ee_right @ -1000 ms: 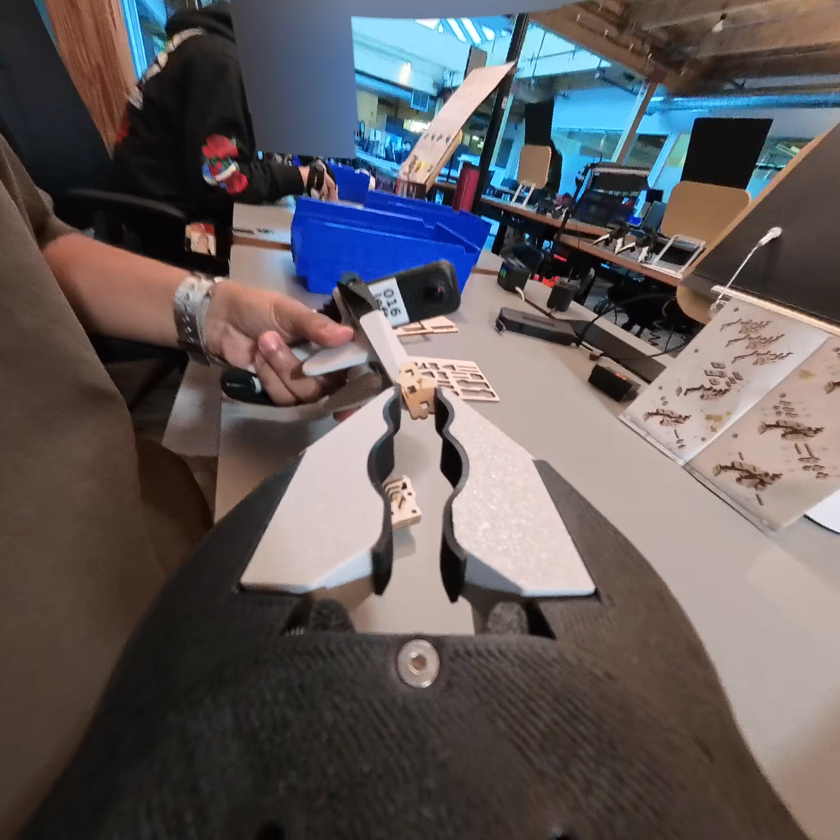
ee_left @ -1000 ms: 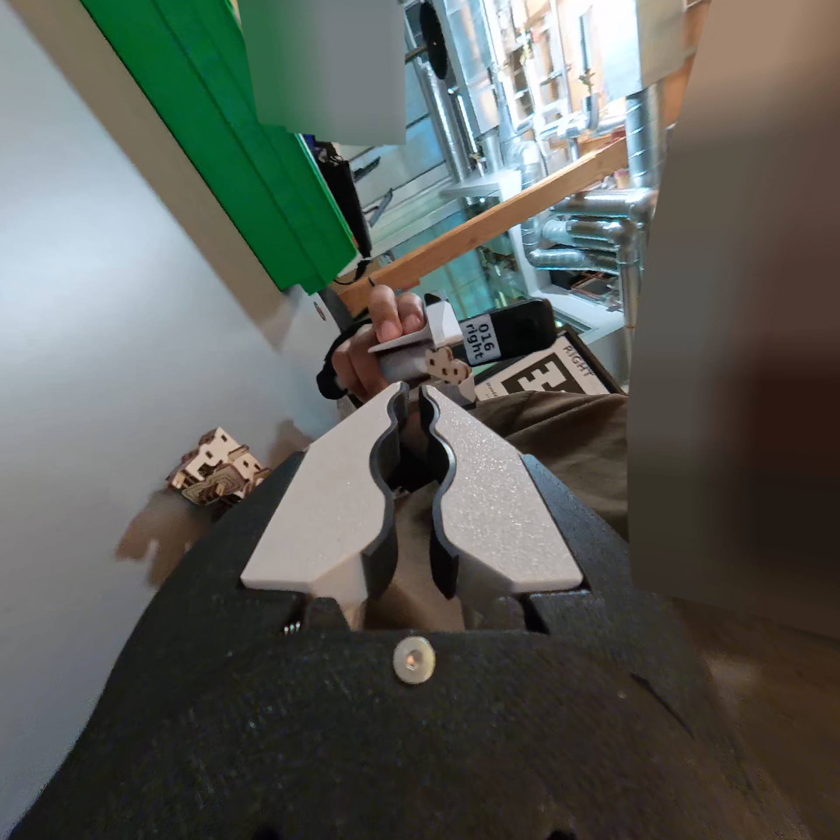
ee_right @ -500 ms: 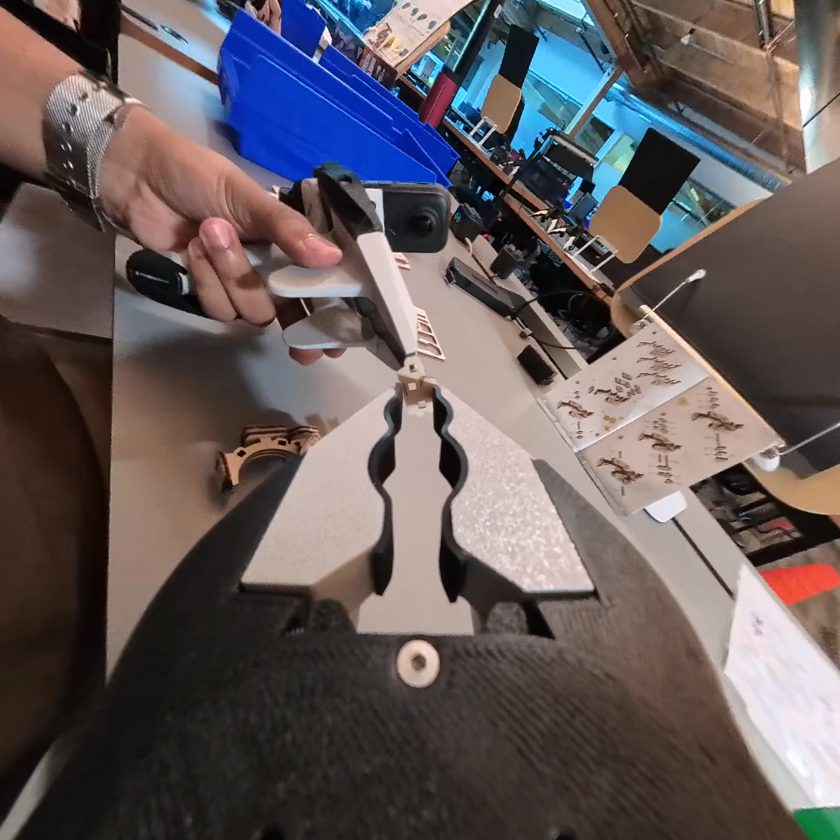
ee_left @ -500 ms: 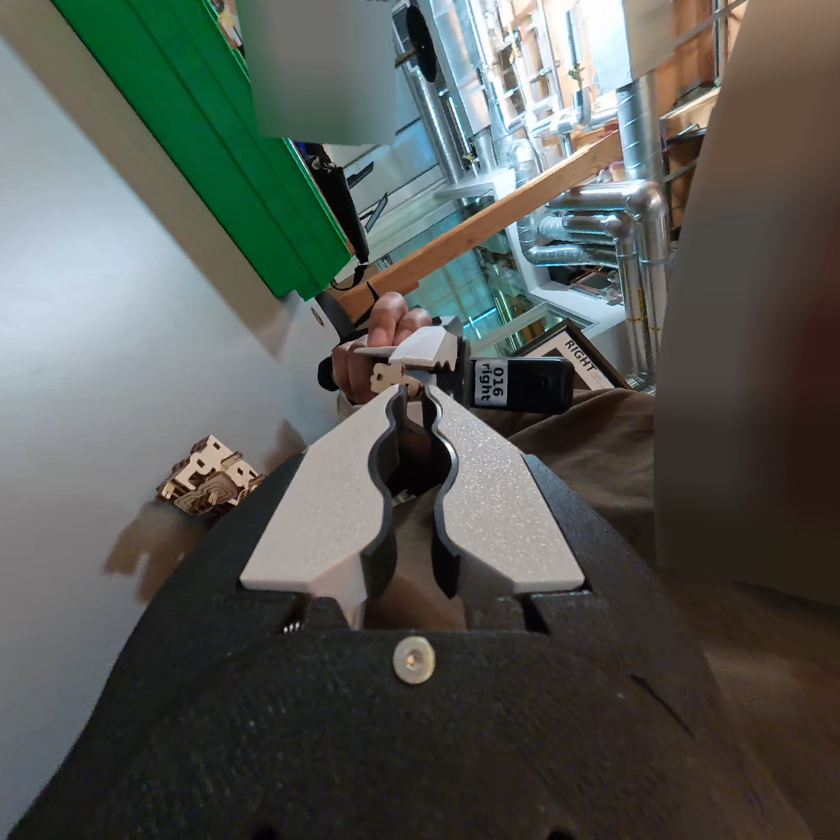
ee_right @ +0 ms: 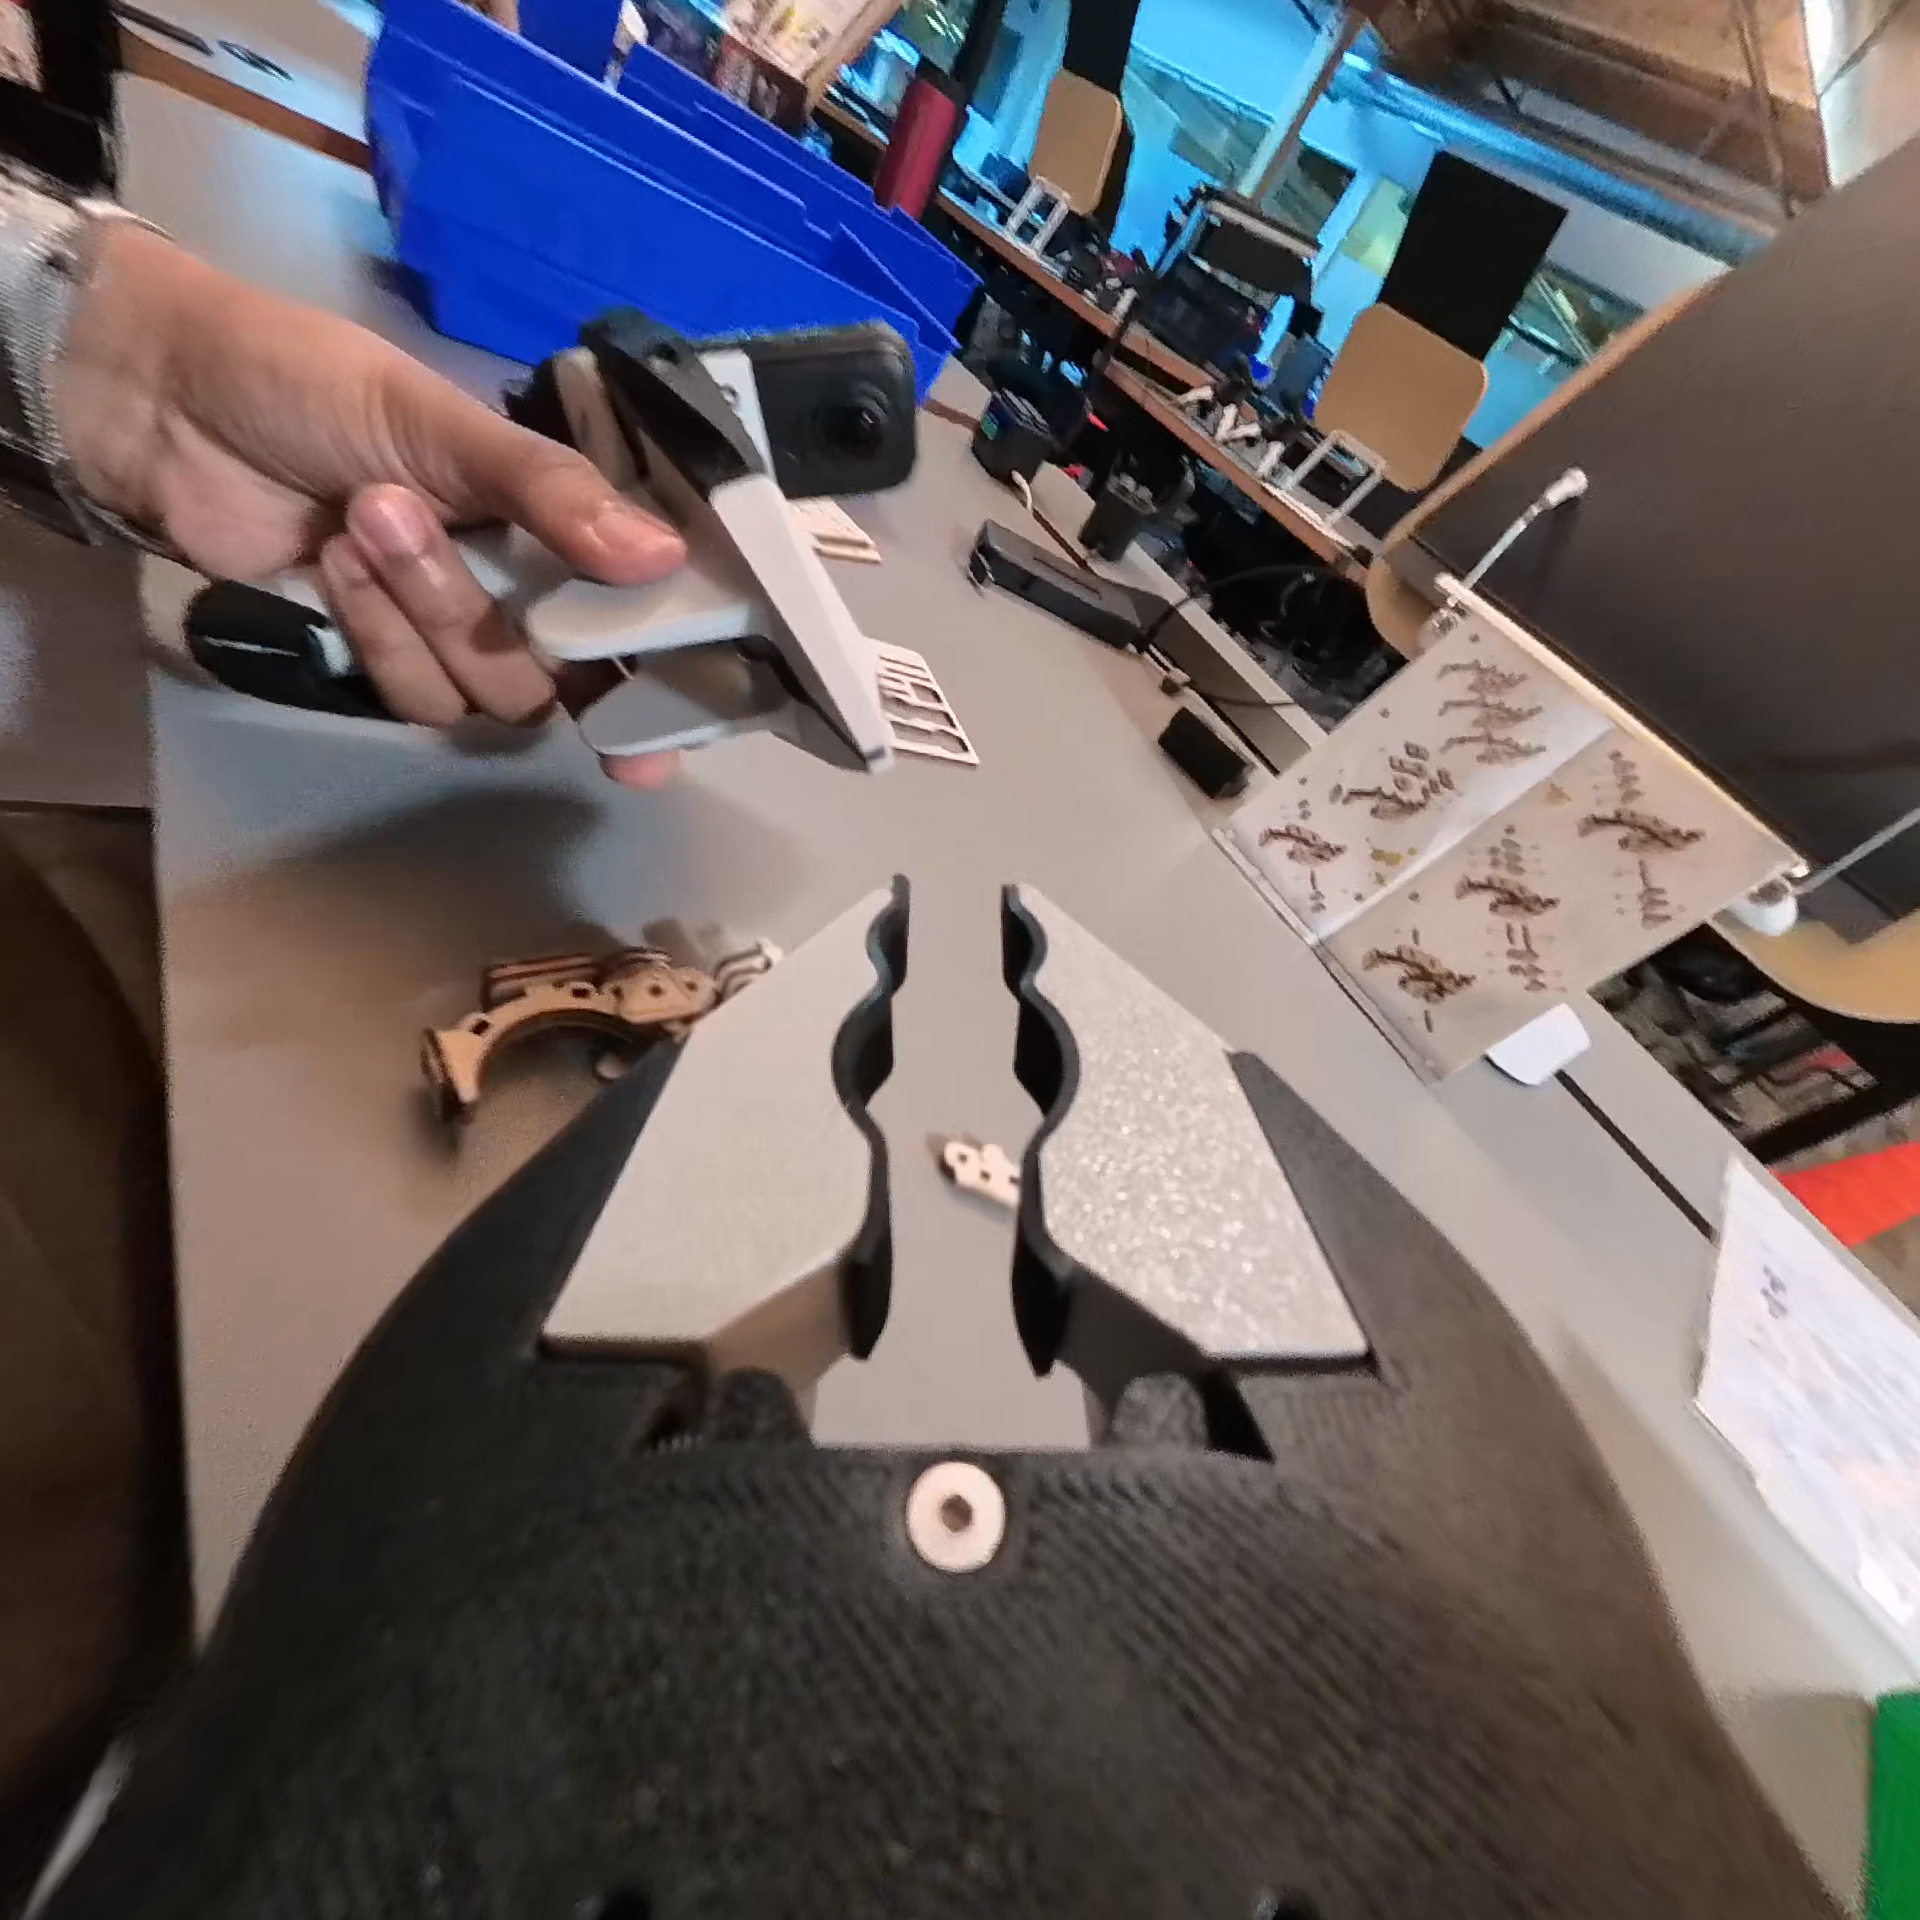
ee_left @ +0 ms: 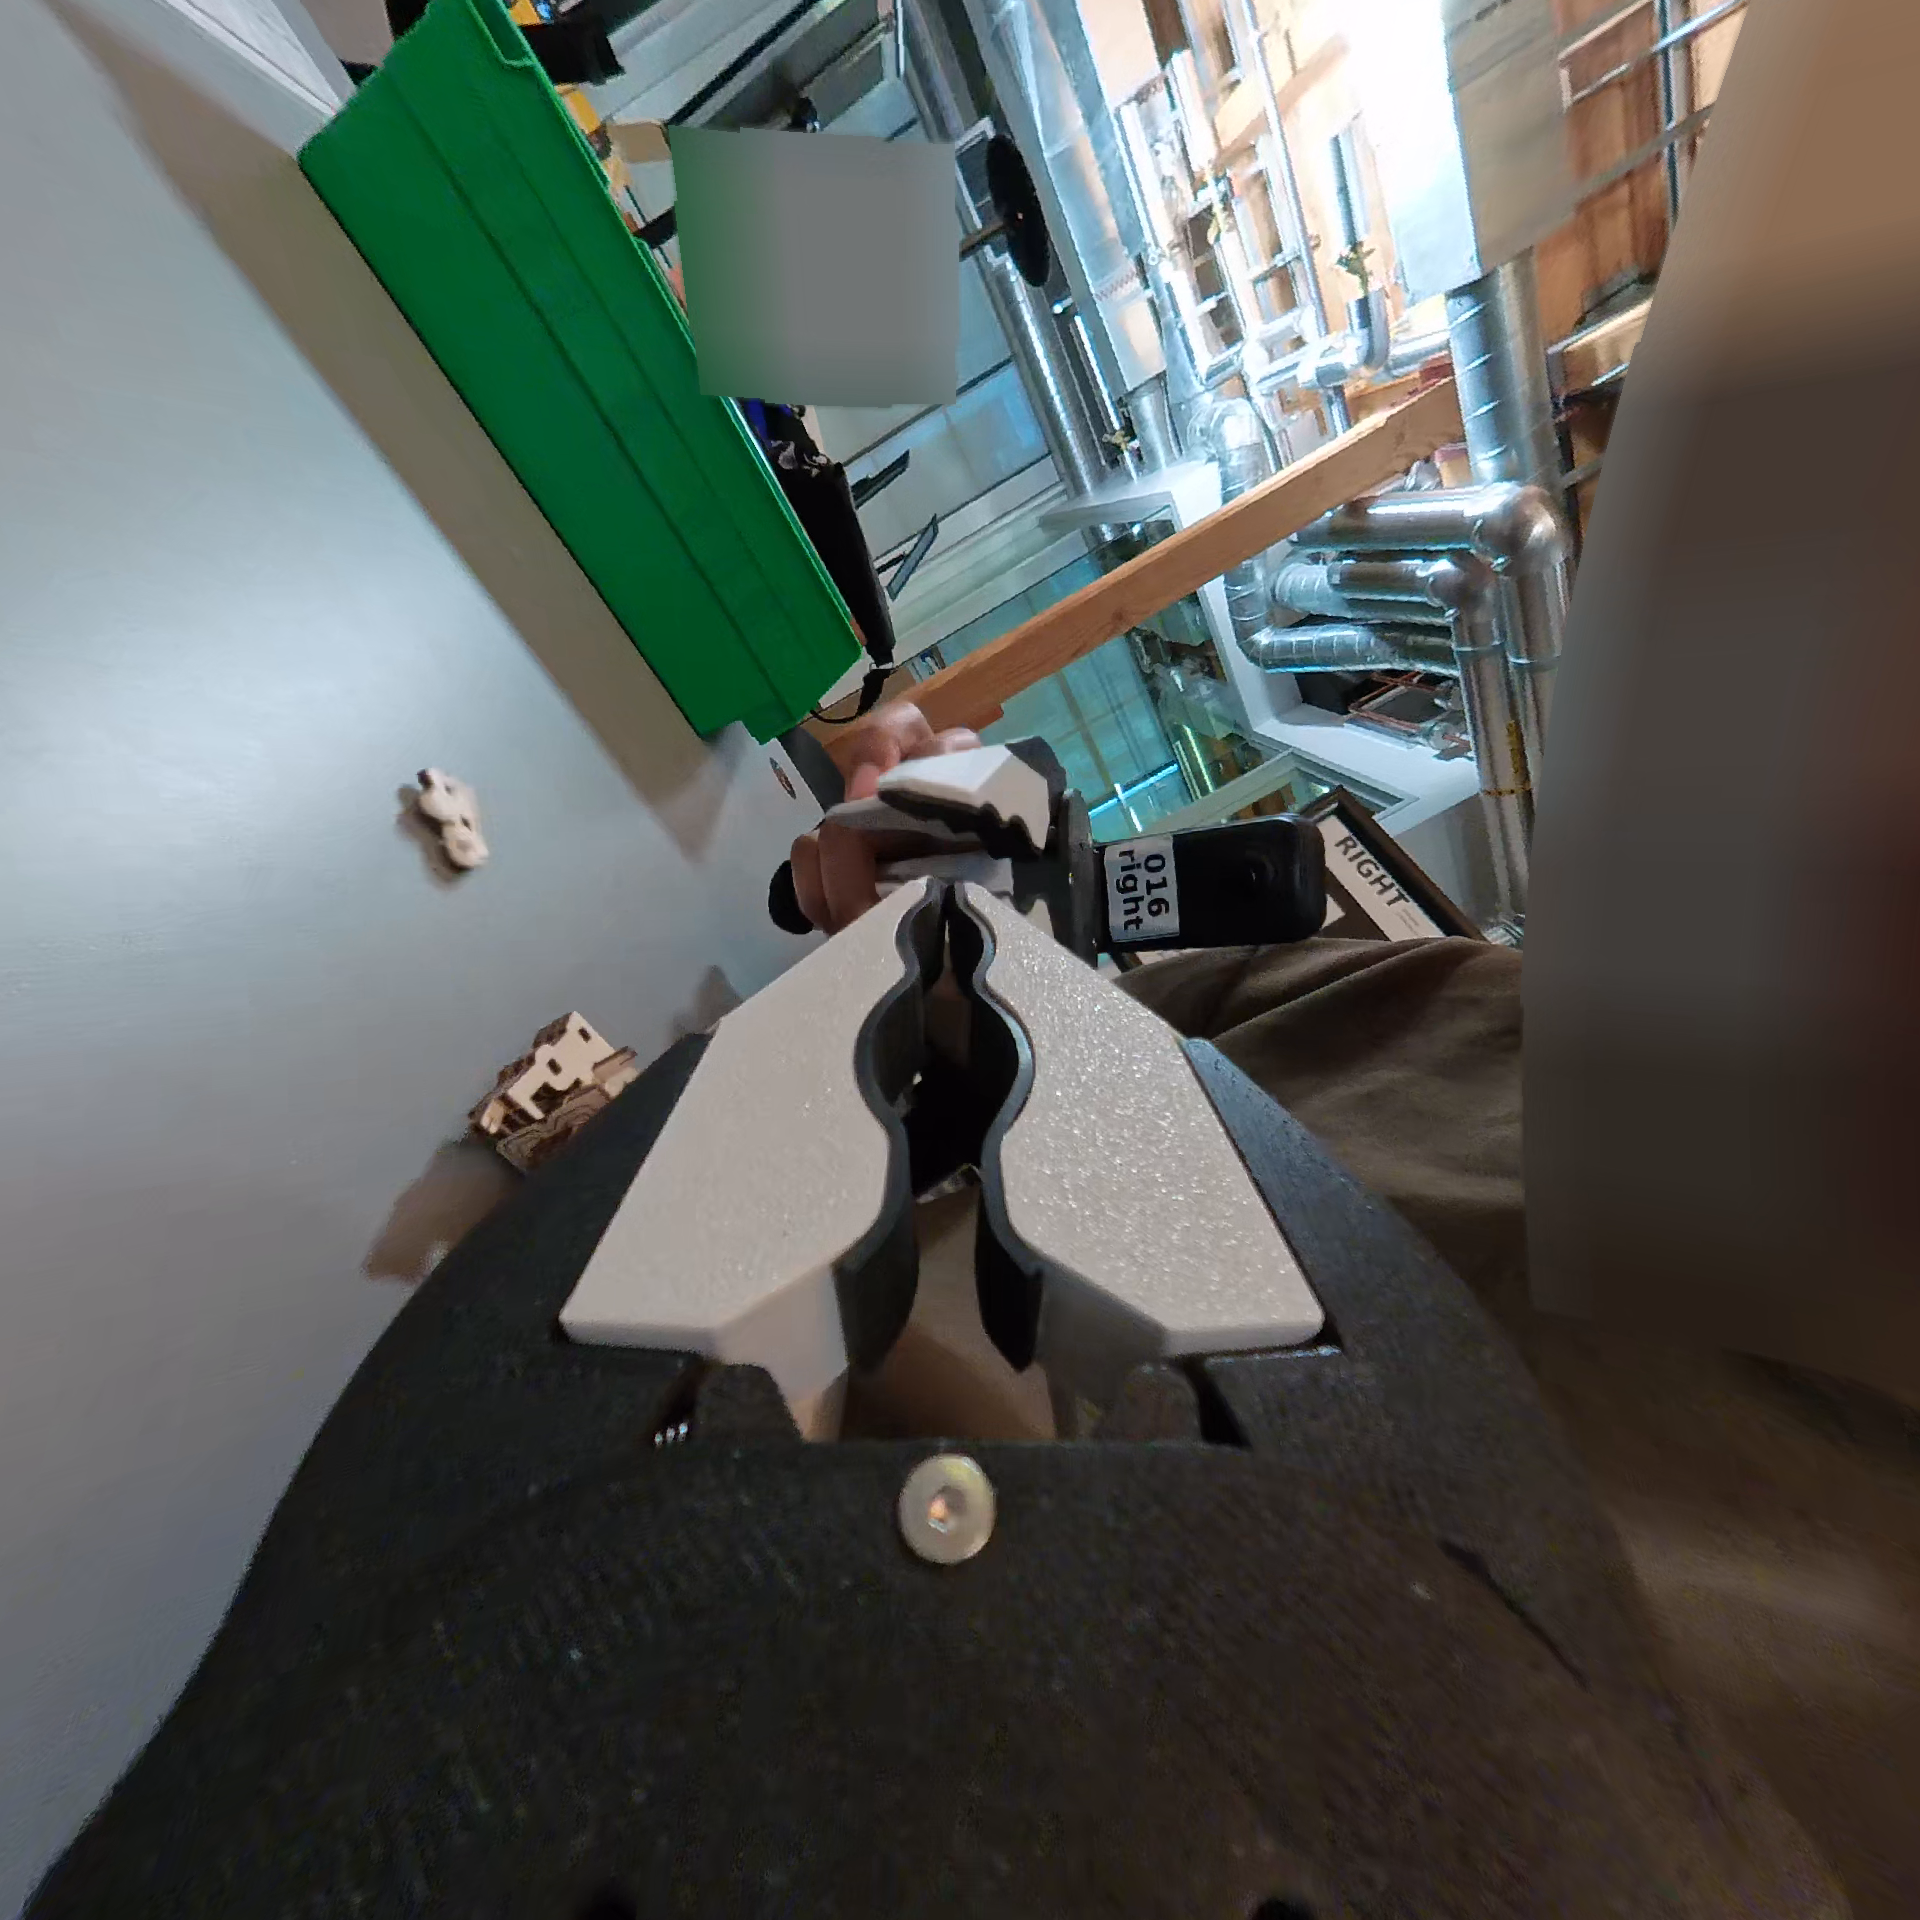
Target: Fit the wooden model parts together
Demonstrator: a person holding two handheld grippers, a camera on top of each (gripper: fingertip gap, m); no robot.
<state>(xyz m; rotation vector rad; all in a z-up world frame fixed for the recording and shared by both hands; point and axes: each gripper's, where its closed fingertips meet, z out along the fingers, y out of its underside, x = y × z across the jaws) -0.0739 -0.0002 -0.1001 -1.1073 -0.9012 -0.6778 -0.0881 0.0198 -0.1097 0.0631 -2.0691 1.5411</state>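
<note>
The right gripper [ee_right: 954, 902] is held with its jaws parted and empty above a small wooden part [ee_right: 979, 1166] lying on the grey table [ee_right: 1039, 810]. The left gripper [ee_left: 948, 896] is nearly closed on nothing. A curved wooden assembly [ee_right: 582, 1003] is shown only in the right wrist view, a green bin [ee_left: 582, 395] only in the left.

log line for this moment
left claw shut, empty | right claw open, empty | small wooden piece loose on table | parts not joined

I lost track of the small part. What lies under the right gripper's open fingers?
A small wooden piece lies on the grey table beneath the right gripper; one end is hidden behind a finger.
</note>
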